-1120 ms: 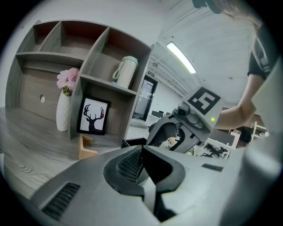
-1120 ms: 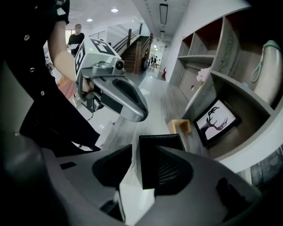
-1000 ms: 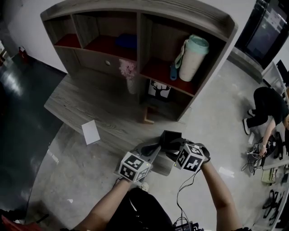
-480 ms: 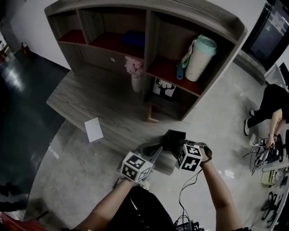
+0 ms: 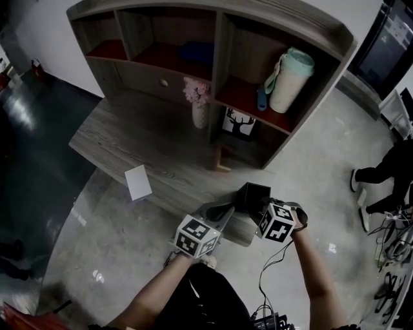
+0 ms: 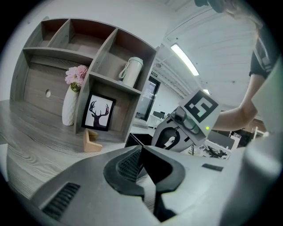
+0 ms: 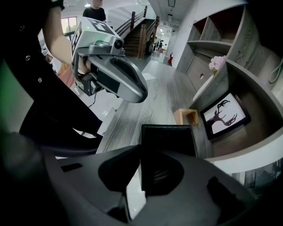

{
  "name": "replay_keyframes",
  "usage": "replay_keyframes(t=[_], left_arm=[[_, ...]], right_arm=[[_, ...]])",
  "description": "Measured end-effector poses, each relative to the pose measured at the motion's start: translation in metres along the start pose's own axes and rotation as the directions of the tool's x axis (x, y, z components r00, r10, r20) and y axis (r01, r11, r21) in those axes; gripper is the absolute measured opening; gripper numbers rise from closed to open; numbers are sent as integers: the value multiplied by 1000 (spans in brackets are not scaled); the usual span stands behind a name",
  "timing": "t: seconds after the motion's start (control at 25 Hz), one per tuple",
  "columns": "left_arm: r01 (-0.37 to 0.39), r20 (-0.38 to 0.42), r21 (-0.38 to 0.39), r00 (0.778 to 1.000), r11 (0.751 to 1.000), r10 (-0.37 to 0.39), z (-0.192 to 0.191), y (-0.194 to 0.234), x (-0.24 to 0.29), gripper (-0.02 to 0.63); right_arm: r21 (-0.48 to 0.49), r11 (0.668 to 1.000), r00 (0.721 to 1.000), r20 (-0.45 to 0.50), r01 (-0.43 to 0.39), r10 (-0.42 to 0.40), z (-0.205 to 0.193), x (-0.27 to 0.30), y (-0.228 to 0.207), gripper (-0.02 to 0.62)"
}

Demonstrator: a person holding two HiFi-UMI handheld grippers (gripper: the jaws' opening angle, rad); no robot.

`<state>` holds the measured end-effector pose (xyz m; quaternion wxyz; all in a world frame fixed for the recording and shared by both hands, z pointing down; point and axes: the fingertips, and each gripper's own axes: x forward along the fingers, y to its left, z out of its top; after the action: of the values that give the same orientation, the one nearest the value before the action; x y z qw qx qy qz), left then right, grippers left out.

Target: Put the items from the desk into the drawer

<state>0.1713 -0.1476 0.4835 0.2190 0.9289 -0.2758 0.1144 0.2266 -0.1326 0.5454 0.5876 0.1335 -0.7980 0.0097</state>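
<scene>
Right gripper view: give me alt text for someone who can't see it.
The right claw, whose jaws have just been closing, grips one wall of an open black box on a grey wooden desk. The left claw hovers beyond it; a deer picture and wooden block sit to the right.

The shelf unit (image 5: 271, 19) stands on the rear of the surface (image 5: 129, 135). The bottle (image 5: 290, 80) stands in its upper right compartment, with the framed picture (image 5: 240, 122) in the compartment below. The vase (image 5: 200, 115) stands on the surface just left of the picture, and the wooden block (image 5: 222, 166) lies before the picture. The card (image 5: 138, 182) lies at the near edge, to the left; the box (image 5: 253, 195) sits at the near right corner
</scene>
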Motion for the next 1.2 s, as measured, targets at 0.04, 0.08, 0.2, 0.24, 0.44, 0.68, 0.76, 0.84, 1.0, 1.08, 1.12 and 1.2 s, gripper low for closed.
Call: replay_keyframes(t=[0.04,0.08,0.2,0.24,0.44,0.68,0.76,0.84,1.0,1.08,1.12,1.2], left_arm=[[0,1,1,1000,1000,0,0,0,-2,12],[-1,2,2,1000,1000,1,0,1,-4,12],[-2,3,4,1000,1000,2,0,1,-10,12],[-4,4,4,1000,1000,4,0,1,-12,12],[0,15,8,1000,1000,0,-1,-2,-29,12],[-5,28,17,1000,1000,5,5,-2,-53,12],[-8,31,21,999,1000,7,5,-3,-62,12],[-8,35,25,999,1000,7,3,-3,-72,12],[-18,44,31,999,999,17,-3,0,-96,12],[-36,45,33,998,999,35,-9,5,-111,12],[-50,45,33,998,998,48,-12,9,-118,12],[-82,47,31,996,996,81,-21,19,-134,12]], right_arm=[[-1,1000,1000,-2,5,-5,1,-1,0,43],[-1,1000,1000,-4,11,-11,2,-2,1,43],[10,1000,1000,-2,26,-26,7,-7,2,43],[18,999,1000,1,32,-32,9,-8,3,43],[44,998,999,10,50,-50,20,-12,15,43],[71,995,997,28,72,-74,39,-24,31,43],[77,993,995,29,90,-93,46,-27,37,43],[85,990,993,33,110,-113,55,-30,44,43],[100,987,989,57,130,-136,79,-35,63,43],[101,984,986,62,149,-156,94,-37,74,43],[104,981,983,59,167,-174,101,-36,80,43],[117,972,977,50,202,-209,115,-32,91,43]])
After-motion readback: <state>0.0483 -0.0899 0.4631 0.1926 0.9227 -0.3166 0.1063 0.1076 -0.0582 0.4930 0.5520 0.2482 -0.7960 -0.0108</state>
